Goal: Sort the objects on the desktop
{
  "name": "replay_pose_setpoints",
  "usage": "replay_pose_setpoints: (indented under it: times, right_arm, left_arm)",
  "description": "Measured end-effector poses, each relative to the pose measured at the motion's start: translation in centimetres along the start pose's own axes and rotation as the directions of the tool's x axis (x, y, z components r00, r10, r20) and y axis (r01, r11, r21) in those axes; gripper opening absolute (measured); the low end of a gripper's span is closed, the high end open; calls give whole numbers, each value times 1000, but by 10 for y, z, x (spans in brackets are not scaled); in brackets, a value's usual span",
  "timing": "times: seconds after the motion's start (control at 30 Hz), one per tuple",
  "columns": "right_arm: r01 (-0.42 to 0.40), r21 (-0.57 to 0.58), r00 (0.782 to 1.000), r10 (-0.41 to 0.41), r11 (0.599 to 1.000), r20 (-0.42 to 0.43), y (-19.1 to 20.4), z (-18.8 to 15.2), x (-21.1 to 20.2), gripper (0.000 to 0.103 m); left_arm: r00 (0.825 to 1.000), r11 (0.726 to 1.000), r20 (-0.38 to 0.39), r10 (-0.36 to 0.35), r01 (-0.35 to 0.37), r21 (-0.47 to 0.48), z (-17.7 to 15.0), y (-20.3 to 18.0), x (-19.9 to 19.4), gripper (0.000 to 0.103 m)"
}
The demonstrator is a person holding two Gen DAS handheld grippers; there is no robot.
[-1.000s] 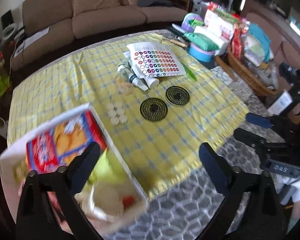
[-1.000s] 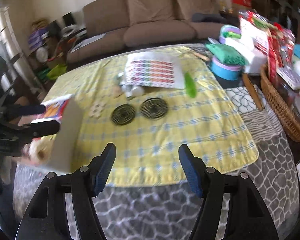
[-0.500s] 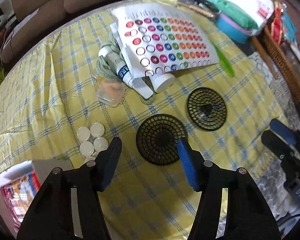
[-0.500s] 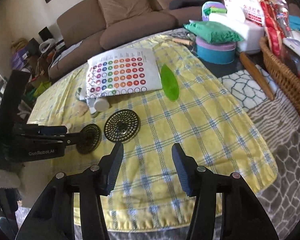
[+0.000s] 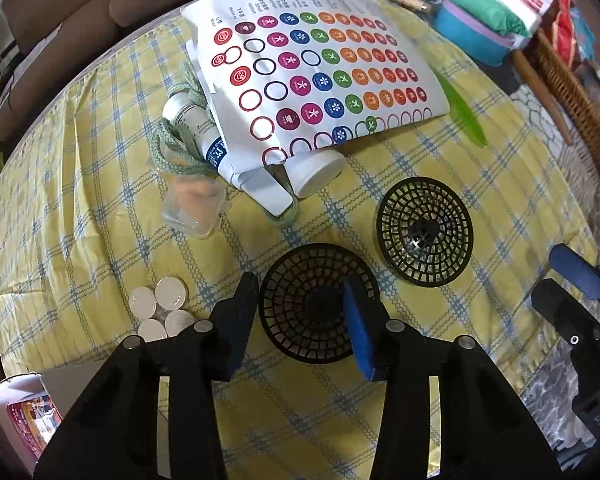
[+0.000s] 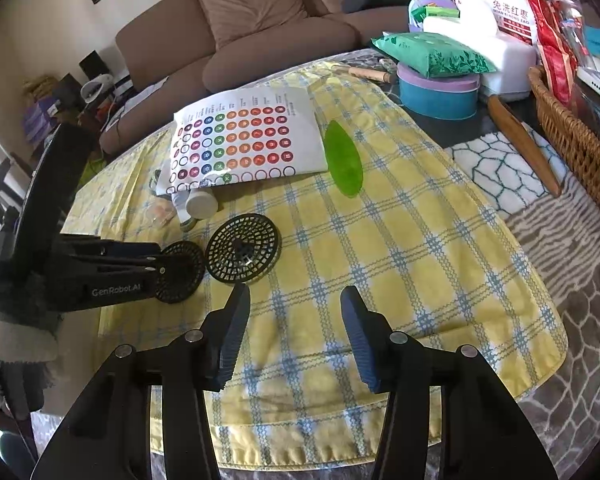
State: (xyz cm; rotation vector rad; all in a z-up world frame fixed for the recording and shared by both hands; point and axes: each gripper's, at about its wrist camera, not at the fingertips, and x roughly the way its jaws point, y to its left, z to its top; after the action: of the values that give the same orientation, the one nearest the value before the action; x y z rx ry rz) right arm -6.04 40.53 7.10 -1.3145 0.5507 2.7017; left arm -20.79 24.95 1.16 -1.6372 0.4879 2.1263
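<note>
On the yellow checked cloth [image 5: 100, 184] lie two black mesh strainers. The nearer strainer [image 5: 300, 280] sits between the fingers of my left gripper [image 5: 300, 312], which points steeply down at it. Its jaws are closing, with the left pad at the rim and the right finger over the strainer's right side. I see no firm pinch. The right wrist view shows the left gripper [image 6: 168, 260] reaching that strainer [image 6: 184, 276] from the left. The second strainer [image 5: 424, 232] [image 6: 242, 248] lies free beside it. My right gripper [image 6: 296, 320] hovers open over bare cloth, holding nothing.
Behind the strainers lie a sticker sheet [image 5: 320, 68], white bottles [image 5: 196, 128], a green cord [image 5: 176, 152], a clear tub [image 5: 192, 204], white caps [image 5: 160, 308] and a green leaf shape [image 6: 342, 158]. A snack box [image 5: 24, 412] is at lower left. A blue tin [image 6: 436, 96] and wicker basket [image 6: 580, 144] stand right.
The left gripper swung from above the snack box to the table's middle and dropped over the near strainer while its jaws narrowed. The right gripper came lower and closer to the cloth, jaws slightly narrower.
</note>
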Motion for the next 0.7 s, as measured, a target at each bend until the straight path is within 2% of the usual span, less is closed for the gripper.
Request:
replay_pose_setpoints:
  times: [0.33,0.63,0.7]
  right_arm:
    - [-7,-15,1000,7,1000,-6,3,0,1,47]
    - [-30,-54,1000,30,998,7,13,6,6,47]
    - [-28,-75,1000,28,997,1,18,11,15,55]
  left_arm:
    - [998,998,21,-54,54,-11,-5,5,-15,39]
    - [983,986,88,-160,164,-34,-28,33,-70,39]
    - [978,982,100,-181,185,-40,-35,41,-81,39]
